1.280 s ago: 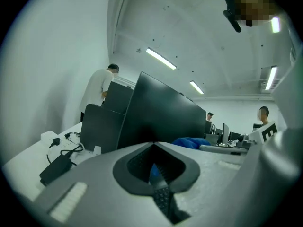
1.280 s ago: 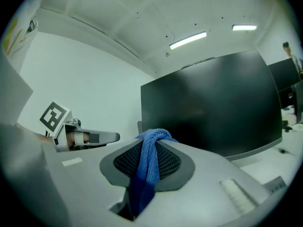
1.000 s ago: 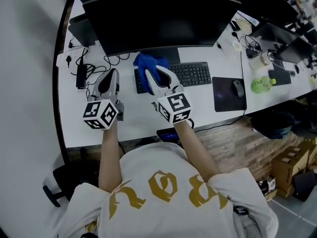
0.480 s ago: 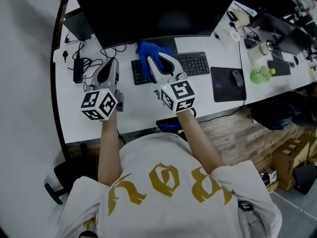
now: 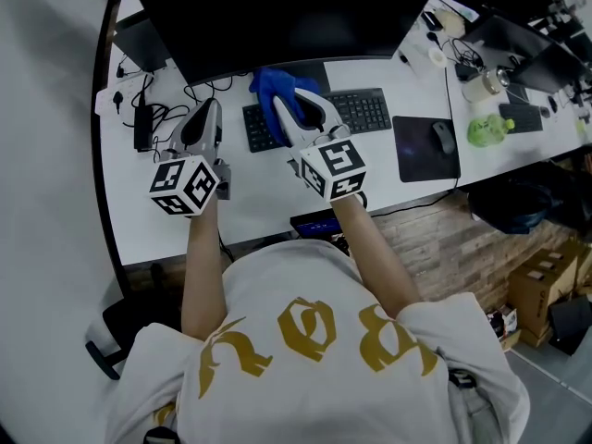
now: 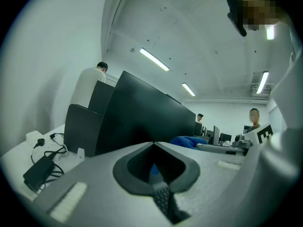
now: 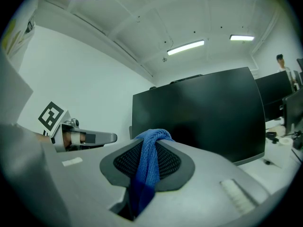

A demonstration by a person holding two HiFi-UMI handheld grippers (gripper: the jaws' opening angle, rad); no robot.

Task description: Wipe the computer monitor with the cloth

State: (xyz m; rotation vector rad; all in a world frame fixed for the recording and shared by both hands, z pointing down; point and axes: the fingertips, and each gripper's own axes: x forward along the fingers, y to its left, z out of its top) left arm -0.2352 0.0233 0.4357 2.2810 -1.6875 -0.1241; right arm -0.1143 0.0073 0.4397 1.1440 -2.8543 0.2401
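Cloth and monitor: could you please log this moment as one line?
right gripper shut on blue cloth | left gripper shut, empty | monitor ahead, contact unclear

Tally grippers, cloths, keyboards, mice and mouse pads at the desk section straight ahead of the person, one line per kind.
grippers: 2, the left gripper and the right gripper
cloth: 1
keyboard: 1
mouse: 1
mouse pad: 1
total: 6
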